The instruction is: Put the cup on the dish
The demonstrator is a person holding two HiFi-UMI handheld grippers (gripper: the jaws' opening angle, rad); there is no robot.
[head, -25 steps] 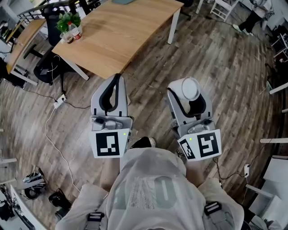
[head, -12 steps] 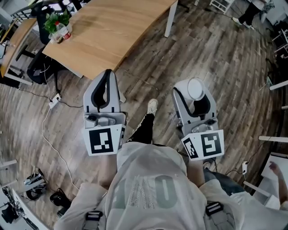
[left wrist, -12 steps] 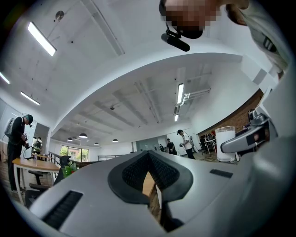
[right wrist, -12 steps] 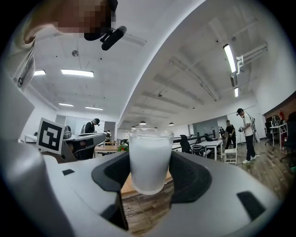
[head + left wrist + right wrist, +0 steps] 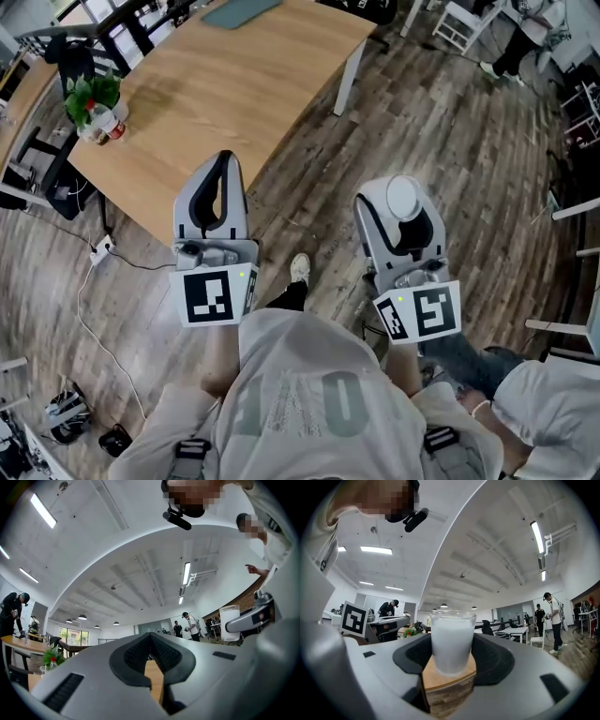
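My right gripper [image 5: 400,187] is shut on a frosted white cup [image 5: 402,199], which I see from above as a pale disc between the jaws. In the right gripper view the cup [image 5: 452,641] stands upright between the dark pads [image 5: 497,660] of the right gripper [image 5: 451,660]. My left gripper [image 5: 224,161] is shut and holds nothing; its tips meet over the near edge of the wooden table [image 5: 234,75]. In the left gripper view the left gripper [image 5: 151,637] has its jaws together. I see no dish in any view.
A potted plant [image 5: 93,101] stands at the table's left end and a flat teal item [image 5: 242,10] lies at its far edge. Chairs [image 5: 66,66] crowd the far left; cables [image 5: 98,248] trail over the wood floor. Another person [image 5: 553,403] is at the lower right.
The table has come nearer and now lies under the left gripper's tips. The person's foot has stepped forward. Another person has come into view at the lower right. Both grippers keep their hold.
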